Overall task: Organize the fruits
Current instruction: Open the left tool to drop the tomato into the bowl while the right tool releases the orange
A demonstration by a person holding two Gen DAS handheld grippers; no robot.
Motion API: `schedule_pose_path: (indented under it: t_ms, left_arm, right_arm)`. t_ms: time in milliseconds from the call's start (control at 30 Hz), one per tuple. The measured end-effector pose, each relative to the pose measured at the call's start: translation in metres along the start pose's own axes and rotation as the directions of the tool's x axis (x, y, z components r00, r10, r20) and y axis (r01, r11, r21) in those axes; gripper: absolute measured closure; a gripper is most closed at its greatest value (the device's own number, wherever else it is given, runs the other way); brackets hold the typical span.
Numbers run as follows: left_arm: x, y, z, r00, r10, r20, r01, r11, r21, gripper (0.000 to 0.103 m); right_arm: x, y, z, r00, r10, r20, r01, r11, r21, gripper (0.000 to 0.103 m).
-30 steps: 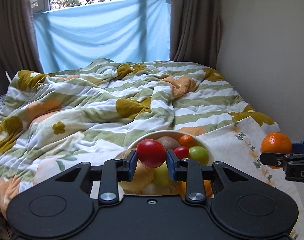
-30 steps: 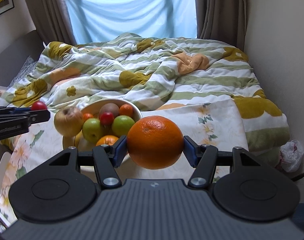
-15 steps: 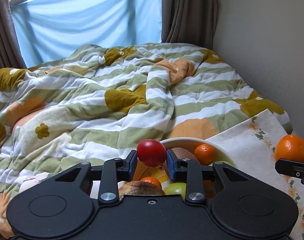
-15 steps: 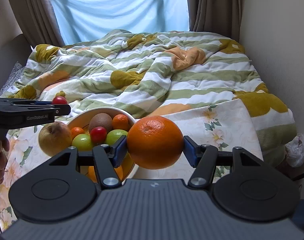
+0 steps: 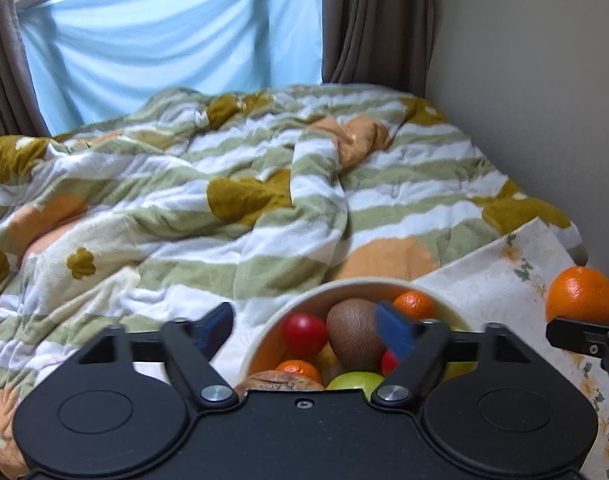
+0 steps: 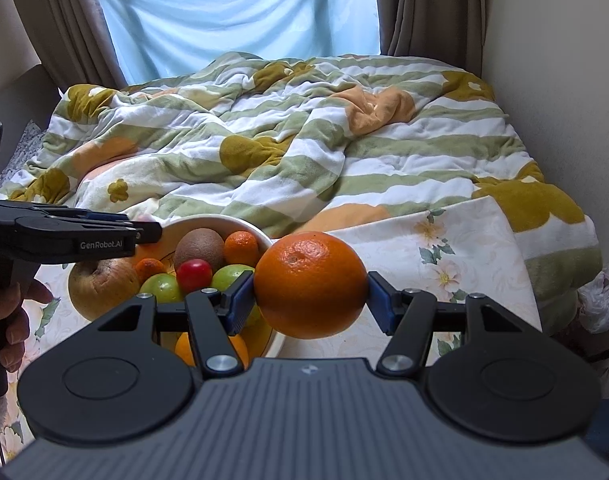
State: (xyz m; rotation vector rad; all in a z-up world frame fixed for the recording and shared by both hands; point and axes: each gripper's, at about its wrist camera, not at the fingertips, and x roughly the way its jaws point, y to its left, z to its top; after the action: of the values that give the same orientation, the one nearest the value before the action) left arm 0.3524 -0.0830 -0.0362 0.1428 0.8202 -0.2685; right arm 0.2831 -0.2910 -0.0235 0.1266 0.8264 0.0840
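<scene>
Your left claw [image 5: 304, 330] stands spread wide above the round cream-white bowl [image 5: 264, 344], its blue-padded fingers [image 5: 392, 330] apart and holding nothing. Just below the gap, a small glossy red fruit [image 5: 305, 334] rests inside the bowl against its near-left wall, touching a fuzzy brown kiwi [image 5: 354, 334]. Around them lie a small orange mandarin [image 5: 414, 305] at the far rim, a second mandarin [image 5: 298, 370] lower down, and a smooth green fruit [image 5: 354, 382] partly hidden by the claw's black body.

Your right claw [image 6: 310, 294] is clamped on a large dimpled orange [image 6: 310, 284], blue pads pressed to both sides; the fruit hangs in the air just right of the bowl [image 6: 208, 222], above the white floral-print cloth [image 6: 444, 248]. From this side you can also see a big yellow-brown apple [image 6: 102, 284] leaning at the bowl's left edge (its underside is hidden), two green fruits [image 6: 162, 286] and another red one [image 6: 194, 274] among the pile.

The bowl sits on the cloth at the foot of a bed, beside a rumpled green-and-white striped blanket [image 6: 284, 140].
</scene>
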Motion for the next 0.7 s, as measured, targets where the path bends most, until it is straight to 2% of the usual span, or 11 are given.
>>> schedule_pose_path:
  t_ms: [100, 267, 700]
  left_arm:
    - [-0.018, 0.006, 0.001, 0.999, 0.007, 0.04, -0.006, 1.0, -0.025, 0.012]
    - [-0.044, 0.02, -0.004, 0.997, 0.029, 0.065, -0.024, 0.997, -0.079, 0.01]
    - [-0.092, 0.056, -0.037, 0.991, 0.115, 0.062, -0.102, 0.978, -0.184, 0.009]
  right_arm:
    - [-0.005, 0.002, 0.002, 1.0, 0.005, 0.009, -0.005, 1.0, -0.009, 0.028]
    - [-0.009, 0.012, 0.003, 0.999, 0.028, 0.018, -0.027, 0.999, -0.042, 0.028]
    - [-0.001, 0.07, 0.001, 0.99, 0.141, -0.001, -0.139, 0.976, -0.168, 0.028]
